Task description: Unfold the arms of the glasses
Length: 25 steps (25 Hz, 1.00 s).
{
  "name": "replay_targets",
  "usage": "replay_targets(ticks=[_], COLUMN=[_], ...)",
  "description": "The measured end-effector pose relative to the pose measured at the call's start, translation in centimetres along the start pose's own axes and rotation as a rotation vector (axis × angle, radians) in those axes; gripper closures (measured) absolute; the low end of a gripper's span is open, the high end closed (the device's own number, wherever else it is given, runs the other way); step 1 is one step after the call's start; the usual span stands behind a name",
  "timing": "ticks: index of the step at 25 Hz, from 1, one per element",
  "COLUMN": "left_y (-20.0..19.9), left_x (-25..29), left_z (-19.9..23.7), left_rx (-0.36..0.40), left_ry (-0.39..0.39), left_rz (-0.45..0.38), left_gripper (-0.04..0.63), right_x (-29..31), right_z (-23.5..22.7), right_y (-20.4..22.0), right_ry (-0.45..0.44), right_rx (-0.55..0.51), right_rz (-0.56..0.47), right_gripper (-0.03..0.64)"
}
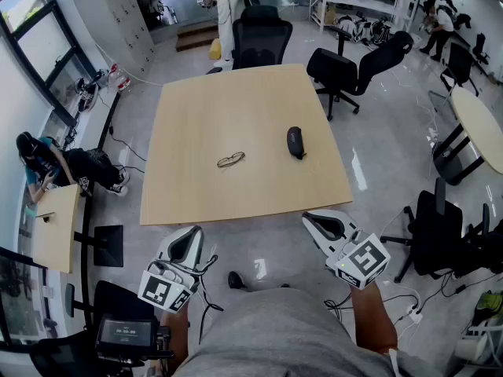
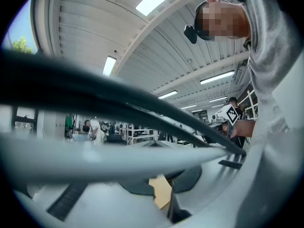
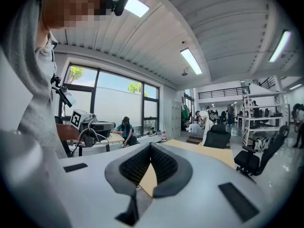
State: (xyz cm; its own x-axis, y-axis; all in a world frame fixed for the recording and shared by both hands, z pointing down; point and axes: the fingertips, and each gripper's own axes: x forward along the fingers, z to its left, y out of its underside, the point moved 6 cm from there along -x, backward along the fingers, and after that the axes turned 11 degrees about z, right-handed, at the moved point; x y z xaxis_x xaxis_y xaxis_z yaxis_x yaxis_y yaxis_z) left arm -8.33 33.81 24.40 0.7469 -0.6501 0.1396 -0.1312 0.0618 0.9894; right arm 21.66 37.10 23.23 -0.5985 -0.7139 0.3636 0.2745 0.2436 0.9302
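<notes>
The glasses (image 1: 230,159) are shown lying folded and untouched at the middle of the table (image 1: 236,93), while the left gripper (image 1: 191,234) and right gripper (image 1: 310,218) are held closed and empty off its near edge, so all unfolding is judged undone.

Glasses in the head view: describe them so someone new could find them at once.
Start at the big light wooden table in the middle of the room, with black office chairs at its far side. Only two things lie on it, and the glasses are the one near its middle, slightly left. They are thin and wiry, unlike the solid black case to their right.
</notes>
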Motion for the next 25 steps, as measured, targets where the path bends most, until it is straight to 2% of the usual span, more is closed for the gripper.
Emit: replay_targets(ticks=[19,25], left_y=[0.2,0.8], left_x=[0.7,1.3], left_z=[-3.5,-3.7], left_rx=[0.004,-0.001], left_ry=[-0.010,-0.018], left_rz=[0.024,0.043], left_gripper=[0.586,0.586], right_x=[-3.0,-2.5], right_z=[-0.7,-1.4], right_y=[1.6,2.1], right_ry=[-0.012,-0.037], right_rx=[0.007,0.049], right_rz=[0.003,-0.023], right_gripper=[0.607,0.607])
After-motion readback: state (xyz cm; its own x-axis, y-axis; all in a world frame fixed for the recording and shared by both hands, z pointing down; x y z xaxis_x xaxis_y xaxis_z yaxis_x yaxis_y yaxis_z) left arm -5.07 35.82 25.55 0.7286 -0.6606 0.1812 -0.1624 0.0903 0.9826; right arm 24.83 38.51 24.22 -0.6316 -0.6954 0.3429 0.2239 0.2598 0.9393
